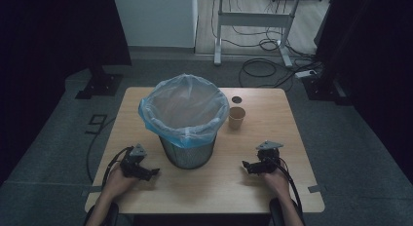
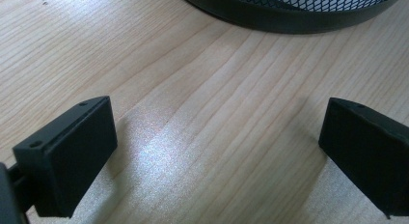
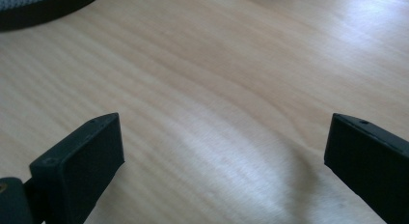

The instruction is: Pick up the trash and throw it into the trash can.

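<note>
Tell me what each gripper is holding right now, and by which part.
Nothing is held. The left gripper and the right gripper both stand open over bare table, on either side of the bin.

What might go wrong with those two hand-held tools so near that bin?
The light brown paper cup stands upright close beside the black mesh bin; a reach by the right tool might tip it. The bin's blue plastic liner overhangs loosely, so the open left tool could snag it and drag the bin.
</note>
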